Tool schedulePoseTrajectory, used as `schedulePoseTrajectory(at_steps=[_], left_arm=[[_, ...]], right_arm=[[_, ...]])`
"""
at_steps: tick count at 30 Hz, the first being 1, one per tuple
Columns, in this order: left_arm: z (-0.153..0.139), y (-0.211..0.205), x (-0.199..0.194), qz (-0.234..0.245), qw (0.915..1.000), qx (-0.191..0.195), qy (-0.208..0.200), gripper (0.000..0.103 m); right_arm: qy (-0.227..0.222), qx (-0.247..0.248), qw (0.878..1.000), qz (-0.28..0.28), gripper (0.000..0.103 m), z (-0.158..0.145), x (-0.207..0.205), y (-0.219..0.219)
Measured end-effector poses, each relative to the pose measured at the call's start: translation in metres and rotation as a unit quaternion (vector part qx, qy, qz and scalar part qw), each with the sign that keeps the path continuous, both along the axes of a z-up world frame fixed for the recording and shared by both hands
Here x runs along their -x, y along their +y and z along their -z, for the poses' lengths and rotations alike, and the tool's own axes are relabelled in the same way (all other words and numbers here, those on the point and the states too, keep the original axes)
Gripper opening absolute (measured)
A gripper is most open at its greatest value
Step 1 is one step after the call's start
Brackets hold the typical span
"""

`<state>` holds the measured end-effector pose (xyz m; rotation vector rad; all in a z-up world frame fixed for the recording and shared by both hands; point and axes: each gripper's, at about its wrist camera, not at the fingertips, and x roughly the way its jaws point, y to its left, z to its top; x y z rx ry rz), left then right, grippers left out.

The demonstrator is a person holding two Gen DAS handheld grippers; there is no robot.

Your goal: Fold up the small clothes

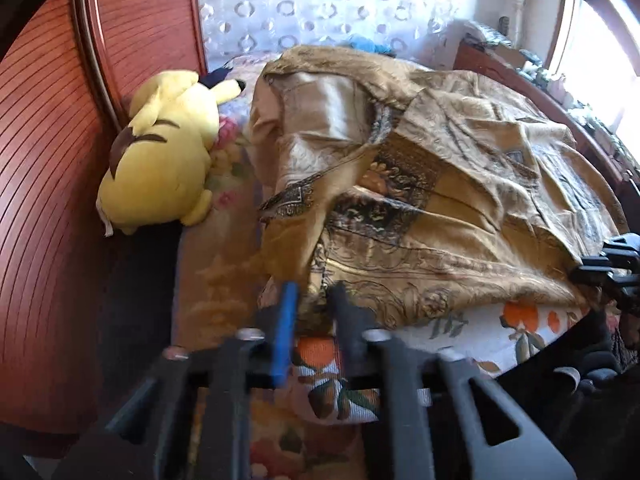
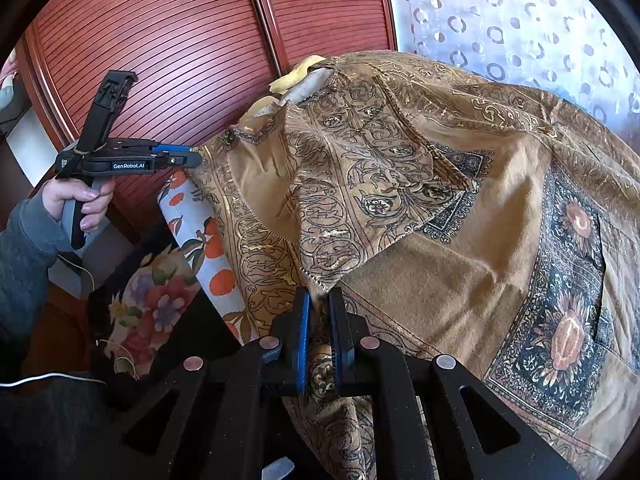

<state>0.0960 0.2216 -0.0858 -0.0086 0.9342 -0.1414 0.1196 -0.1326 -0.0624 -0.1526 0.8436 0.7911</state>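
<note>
Mid-fold, my right gripper (image 2: pixel 319 300) pinches the brown garment (image 2: pixel 460 240) at the bed's (image 2: pixel 212 256) near edge; left gripper (image 2: pixel 196 160) grips its corner, so next both carry it across.

Left wrist view: low over bed's near edge, facing window. Right wrist view: close above same golden-brown ornate patterned cloth (image 1: pixel 440 184) (image 2: pixel 460 240), facing reddish slatted wardrobe doors (image 1: pixel 48 160) (image 2: pixel 160 40); both share these.

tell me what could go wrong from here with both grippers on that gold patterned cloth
1. The right gripper pinches only a corner tip of the gold patterned cloth, so a pull may slip it free.
2. The left gripper holds the far edge, and the cloth sags in creases between them, so the fold could set crooked.
3. The Pikachu plush lies beside the cloth and could be dragged along with it.
</note>
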Motion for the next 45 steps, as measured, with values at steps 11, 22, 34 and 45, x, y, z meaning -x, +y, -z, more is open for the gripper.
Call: schedulePoseTrajectory(at_steps=[11,22,34,45], left_arm=[[-0.014,0.006,0.037,0.02,0.9993,0.017,-0.026,0.005],[-0.015,0.014,0.054,0.005,0.997,0.046,-0.061,0.006],[-0.06,0.006,0.017,-0.025,0.9943,0.011,-0.104,0.076],[-0.076,-0.008,-0.08,-0.028,0.9921,0.025,-0.119,0.077]], right_arm=[[0.028,-0.014,0.999,-0.039,0.008,-0.004,0.01,-0.004],[0.028,-0.013,0.999,-0.041,0.009,-0.009,0.008,-0.015],[-0.047,-0.026,0.998,0.017,0.038,-0.048,-0.027,-0.043],[-0.078,0.004,0.995,0.058,0.051,-0.06,-0.113,-0.029]])
